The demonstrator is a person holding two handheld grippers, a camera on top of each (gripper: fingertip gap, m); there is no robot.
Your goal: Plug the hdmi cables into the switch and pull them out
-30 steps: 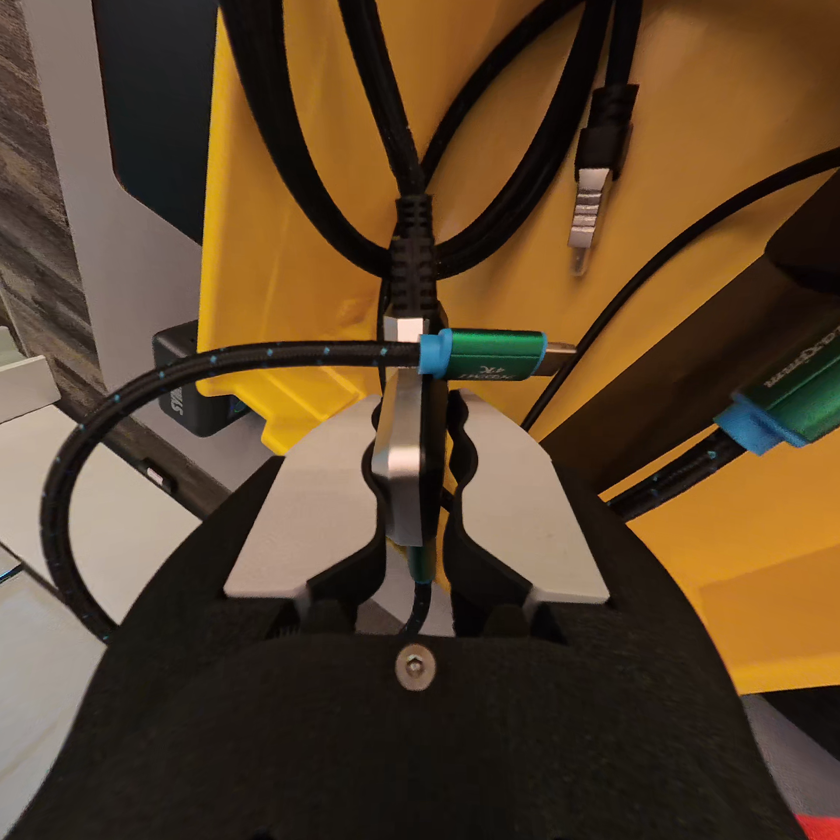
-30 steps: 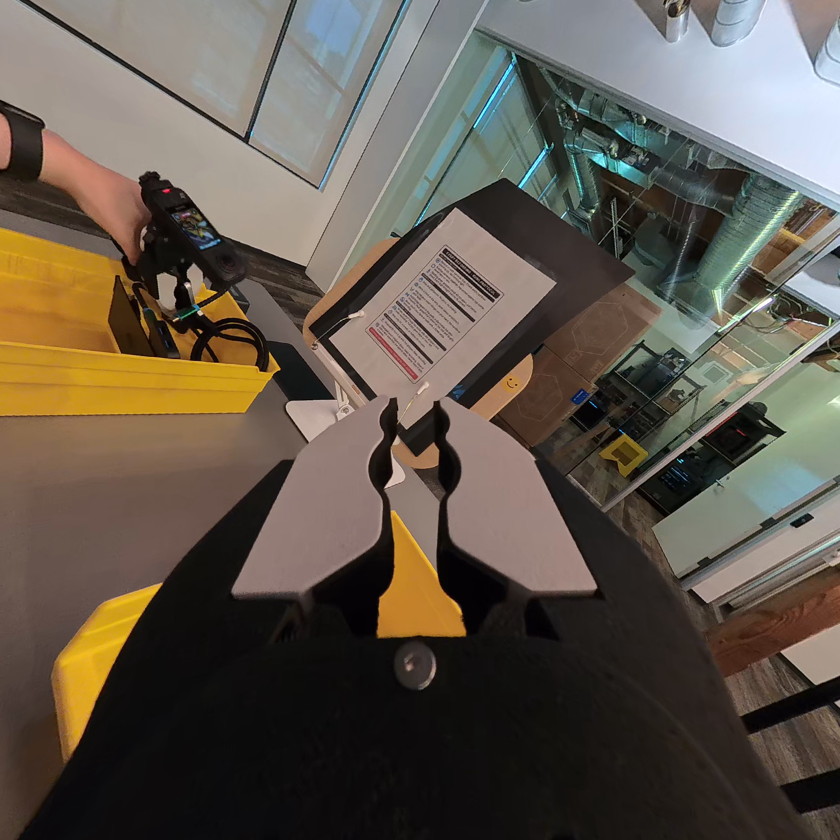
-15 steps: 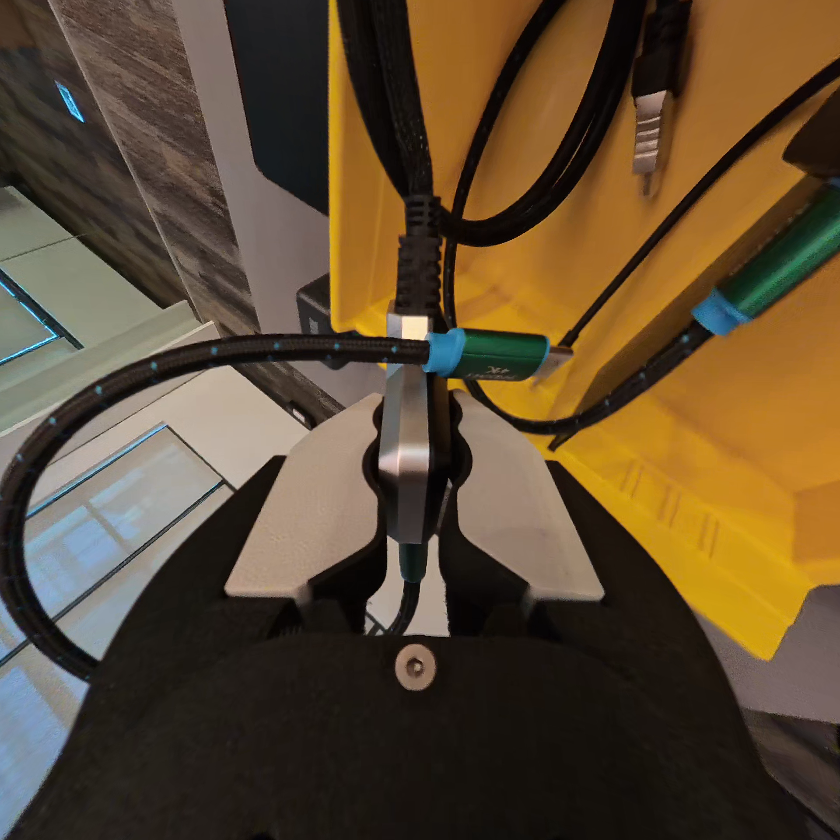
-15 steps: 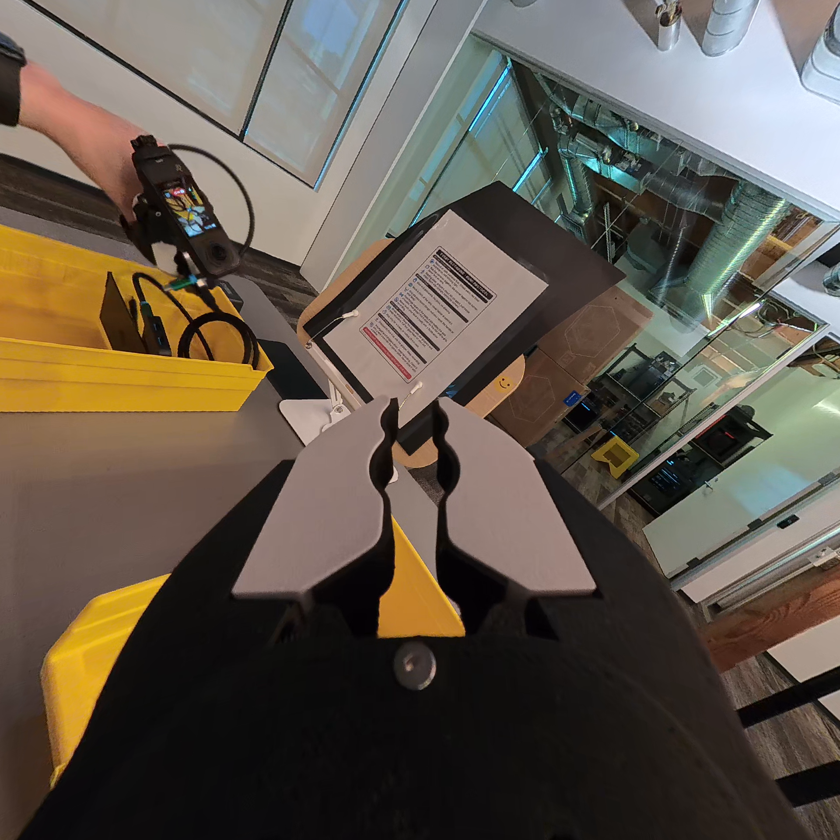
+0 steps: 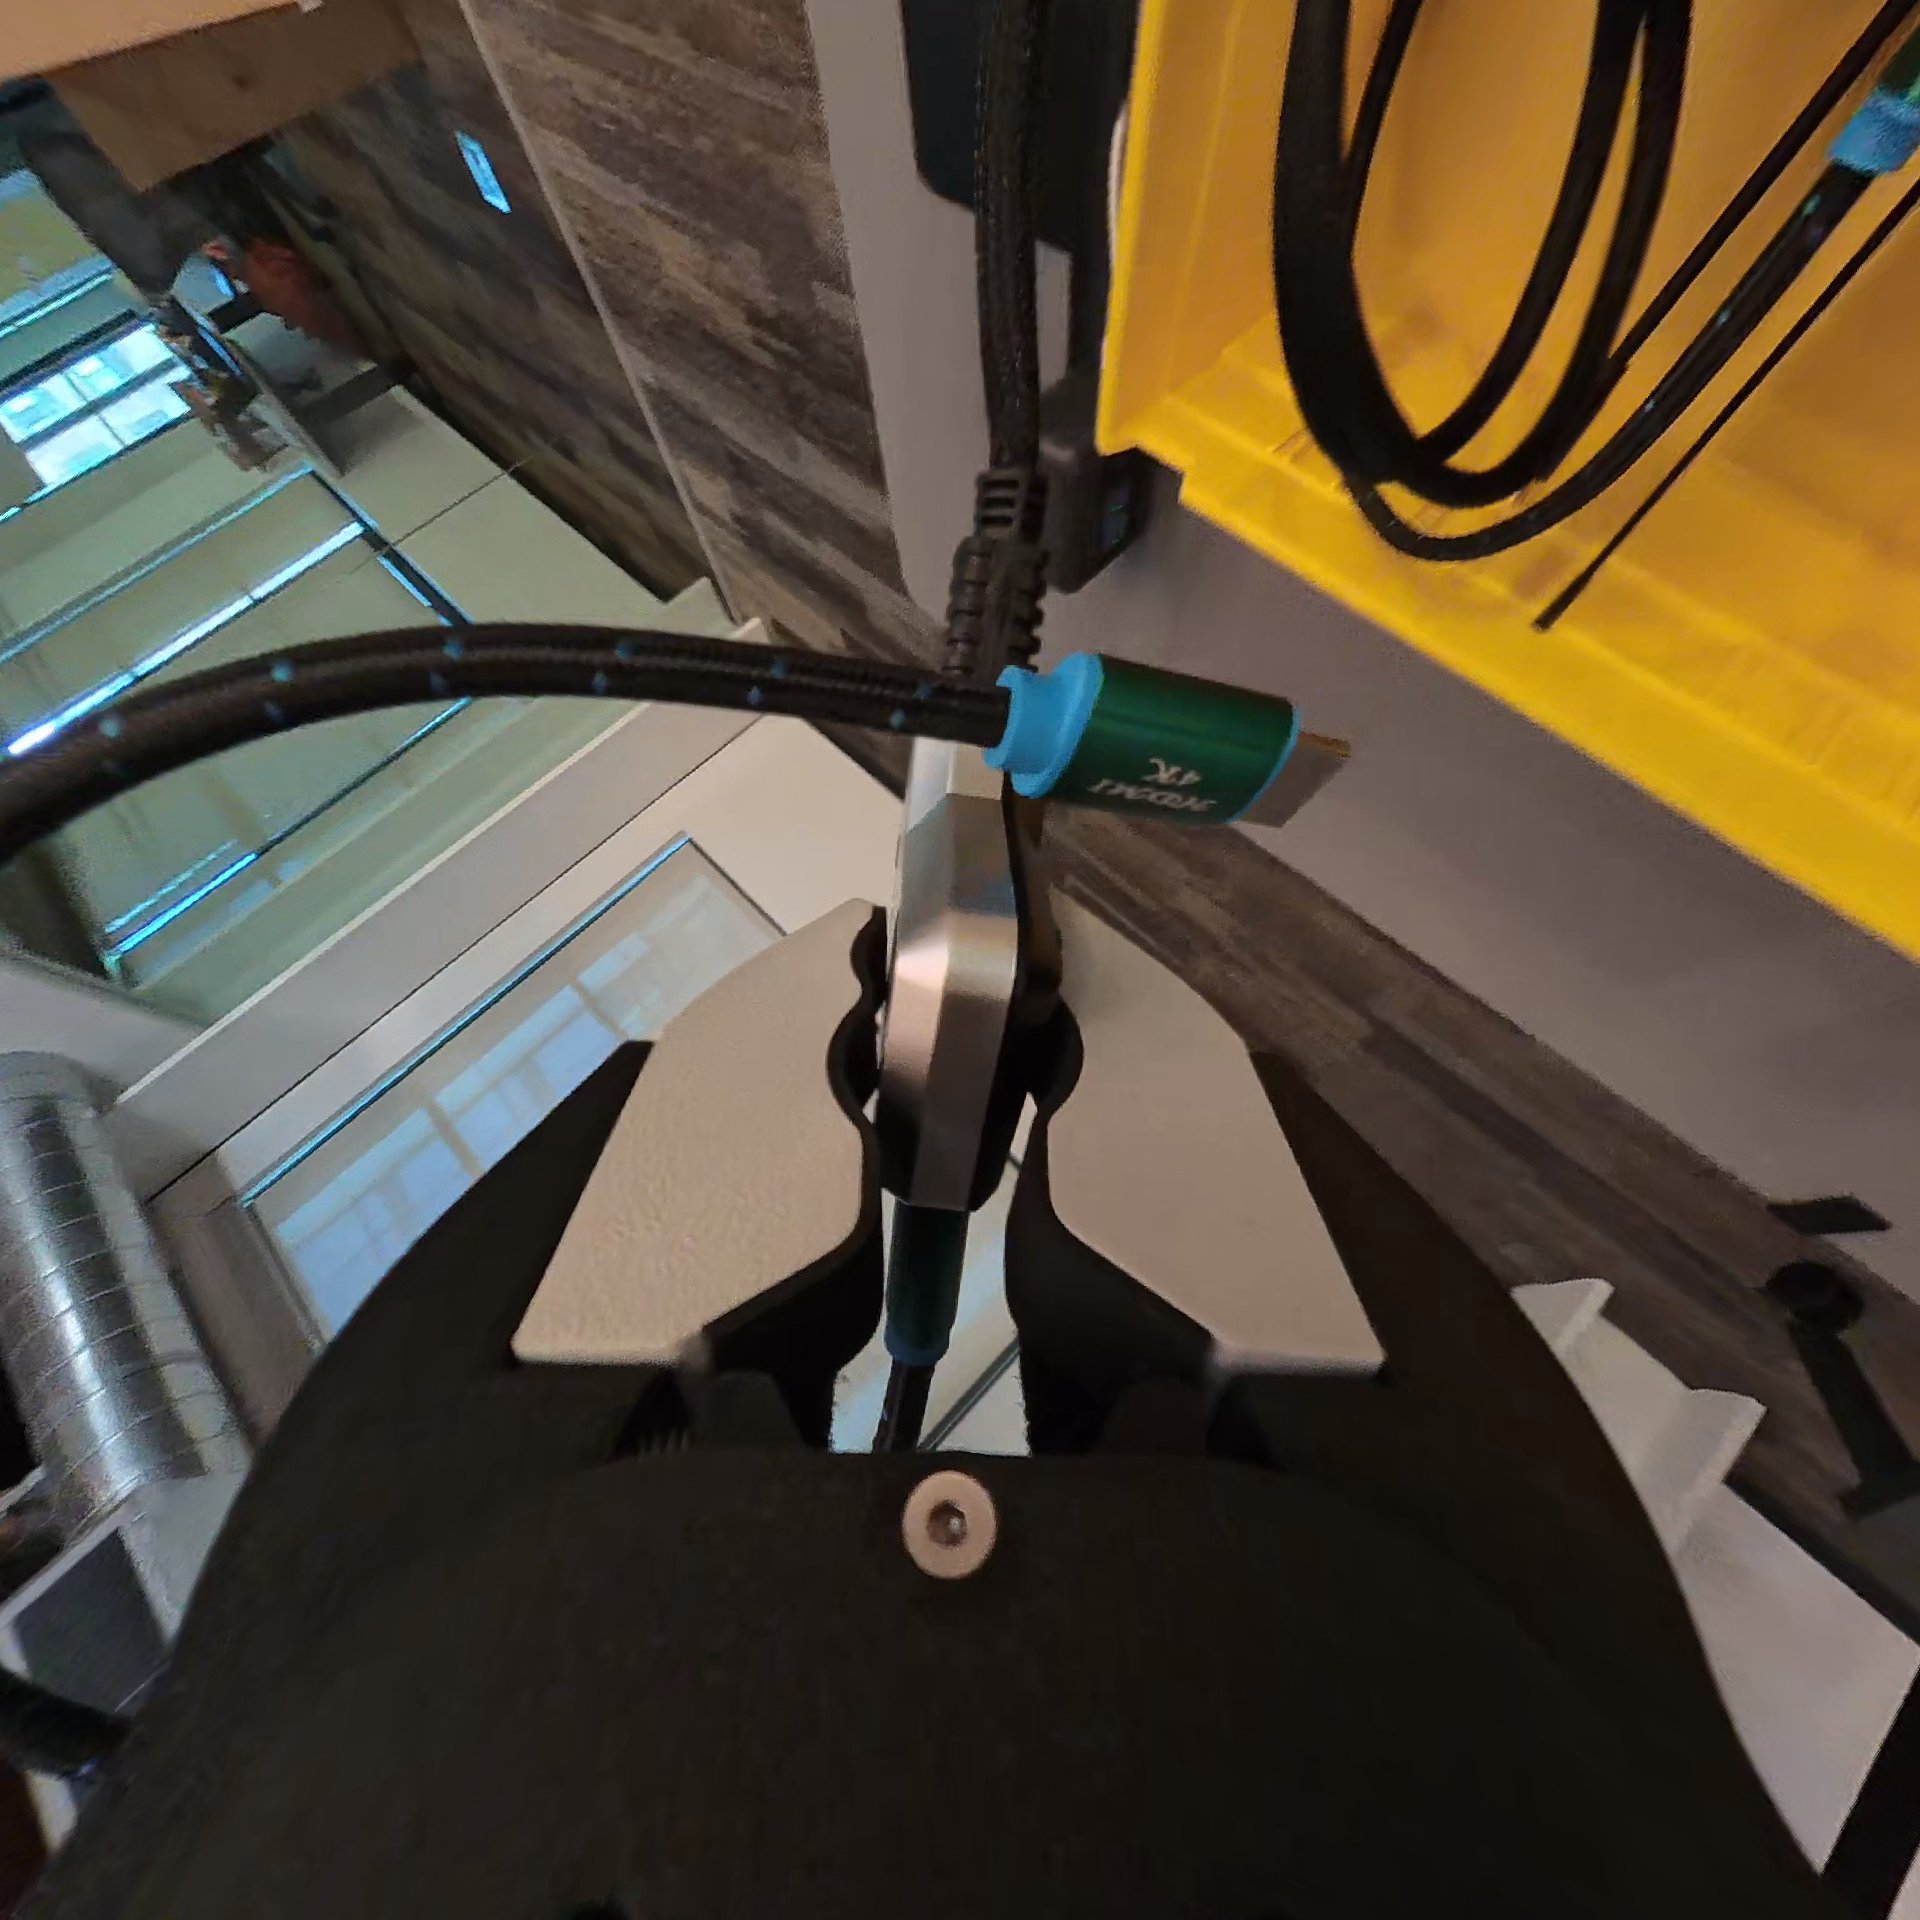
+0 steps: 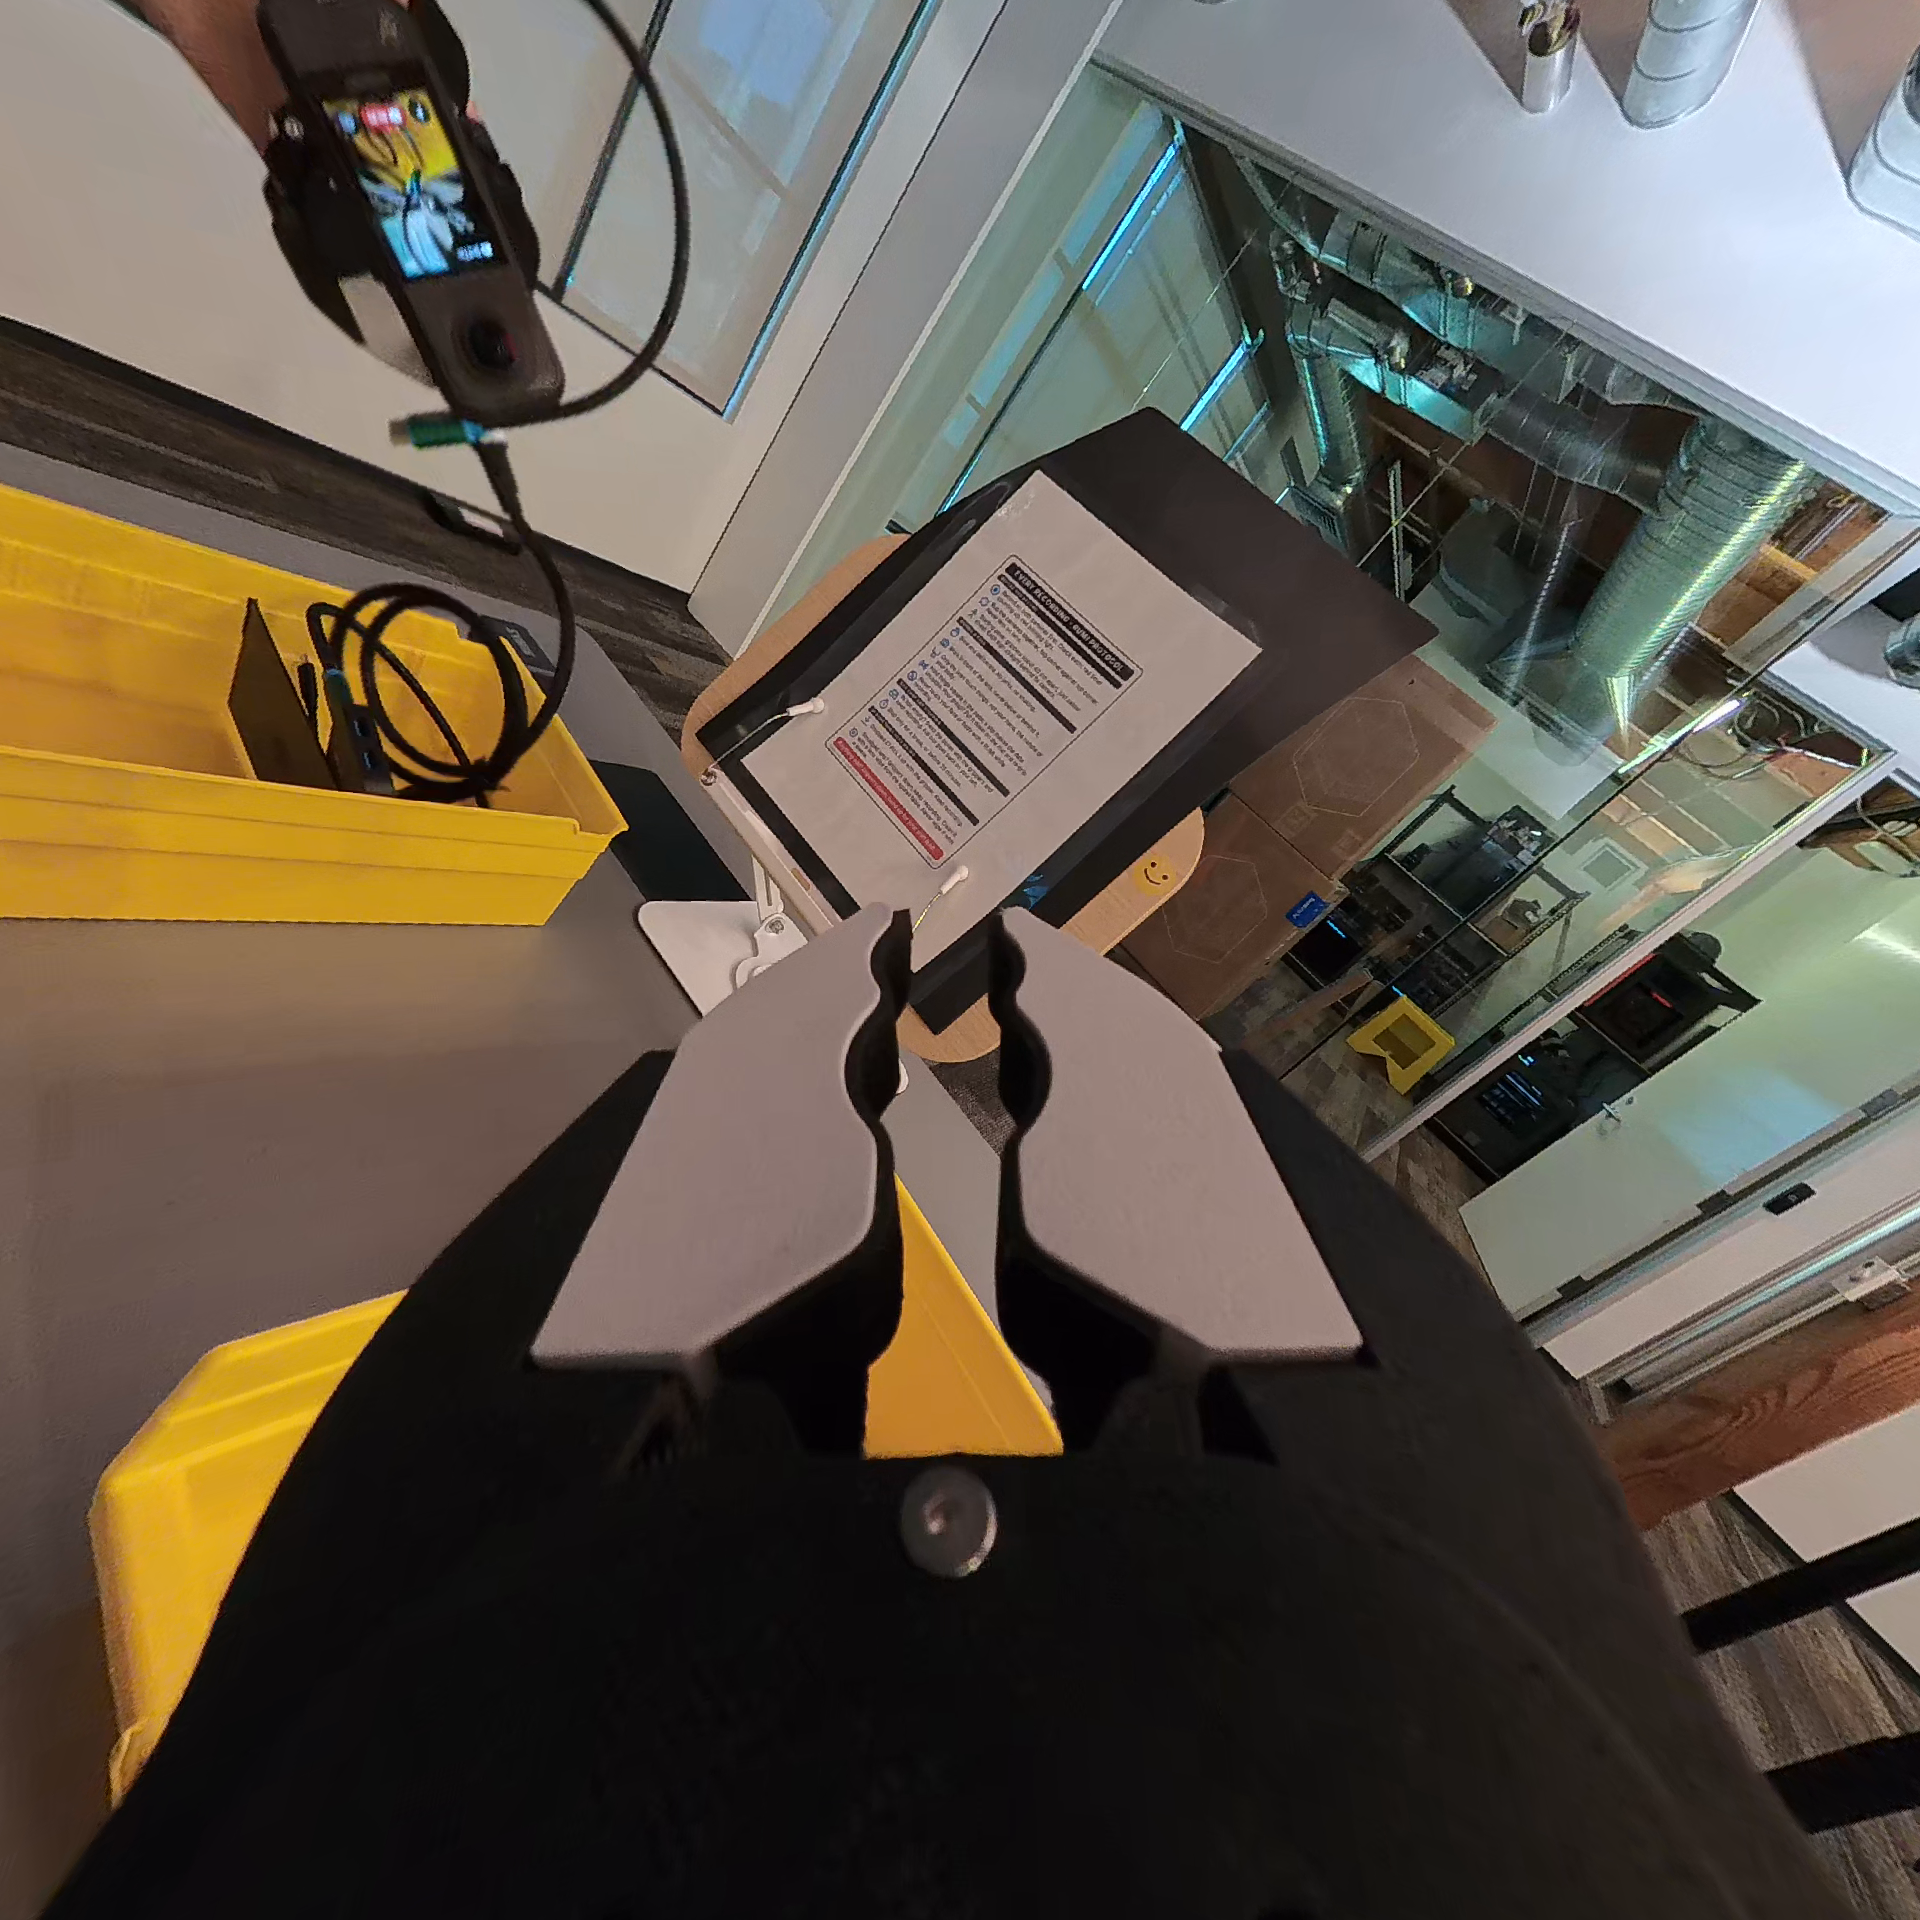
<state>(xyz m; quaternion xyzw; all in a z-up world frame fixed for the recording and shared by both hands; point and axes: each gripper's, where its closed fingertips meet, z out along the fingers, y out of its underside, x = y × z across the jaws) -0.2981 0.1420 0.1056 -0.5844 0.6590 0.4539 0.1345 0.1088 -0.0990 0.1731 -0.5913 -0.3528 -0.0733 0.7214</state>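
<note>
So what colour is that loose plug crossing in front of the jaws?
Green plug with a blue collar; left wrist view shows it best.

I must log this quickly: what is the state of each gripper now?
Left gripper: shut on the silver switch, with cables attached.
Right gripper: open, a gap between its fingers, holding nothing.

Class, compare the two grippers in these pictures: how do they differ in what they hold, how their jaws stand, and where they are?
The left gripper is shut on a silver switch with cables attached; the right gripper holds nothing. The left gripper's jaws press the switch; the right gripper's jaws stand apart with a clear gap. The left gripper is raised well above the yellow bin; the right gripper sits low over the grey table. Both share grey fingers on a black body.
</note>
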